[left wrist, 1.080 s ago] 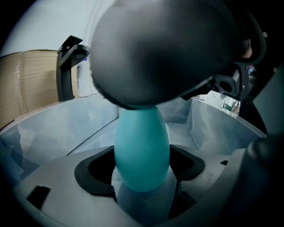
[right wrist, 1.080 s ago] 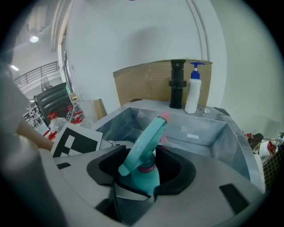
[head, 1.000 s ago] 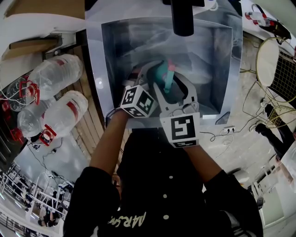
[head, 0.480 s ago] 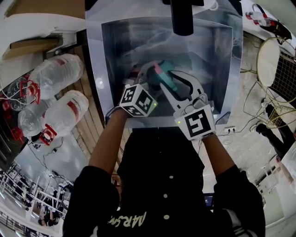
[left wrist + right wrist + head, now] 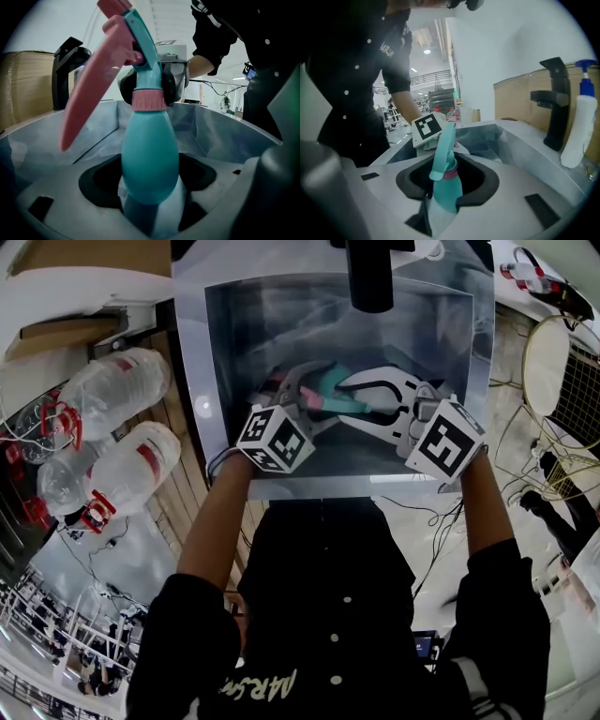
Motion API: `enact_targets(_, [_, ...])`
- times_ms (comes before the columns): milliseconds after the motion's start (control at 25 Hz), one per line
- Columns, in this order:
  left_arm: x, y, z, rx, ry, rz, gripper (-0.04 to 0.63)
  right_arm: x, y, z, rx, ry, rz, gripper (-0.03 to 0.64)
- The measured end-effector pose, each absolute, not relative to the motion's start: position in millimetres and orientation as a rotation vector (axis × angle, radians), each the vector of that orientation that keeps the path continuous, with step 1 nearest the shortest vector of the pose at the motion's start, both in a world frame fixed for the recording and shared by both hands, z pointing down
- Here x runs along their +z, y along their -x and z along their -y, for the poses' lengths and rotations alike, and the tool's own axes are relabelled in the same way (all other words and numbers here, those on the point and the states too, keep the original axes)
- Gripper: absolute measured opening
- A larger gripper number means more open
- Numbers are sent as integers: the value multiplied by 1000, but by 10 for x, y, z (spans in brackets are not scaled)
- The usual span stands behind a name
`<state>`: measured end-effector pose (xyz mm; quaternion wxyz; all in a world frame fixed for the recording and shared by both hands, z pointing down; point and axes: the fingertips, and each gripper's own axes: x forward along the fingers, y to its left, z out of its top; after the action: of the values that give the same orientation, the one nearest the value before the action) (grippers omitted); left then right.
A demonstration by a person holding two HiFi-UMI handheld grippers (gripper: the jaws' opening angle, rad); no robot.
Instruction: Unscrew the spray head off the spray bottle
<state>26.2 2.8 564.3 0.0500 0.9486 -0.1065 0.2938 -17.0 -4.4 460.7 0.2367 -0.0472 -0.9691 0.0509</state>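
The left tongs (image 5: 150, 213) clench the base of the teal spray bottle (image 5: 150, 157); its long axis runs away from them to the pink collar (image 5: 148, 100) and spray head (image 5: 142, 47), over the sink (image 5: 455, 352). The right tongs (image 5: 443, 208), jaws just closed, grip that head end, nearest for twisting. No label is readable on it.

Steel sink (image 5: 192, 362) with a black faucet (image 5: 368, 277) up top. Two big water jugs (image 5: 117, 390) lie left of it on wood flooring (image 5: 195, 498).
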Motion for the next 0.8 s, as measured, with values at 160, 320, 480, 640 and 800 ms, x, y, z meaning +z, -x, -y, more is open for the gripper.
enact_targets(160, [5656, -278, -22, 892, -2889, 320, 387, 4606, 156, 32, 89, 264, 2691, 143])
enact_targets(320, [5650, -265, -19, 886, -2884, 321, 387, 4597, 180, 35, 97, 289, 2700, 143])
enact_targets(480, [5650, -265, -20, 879, -2876, 329, 387, 4612, 142, 52, 152, 224, 2689, 173])
enact_targets(640, [5652, -261, -27, 880, -2875, 330, 387, 4538, -69, 124, 243, 8, 2671, 242])
enact_targets(800, [5648, -257, -31, 879, -2870, 338, 387, 4138, -157, 263, 492, -587, 2814, 245])
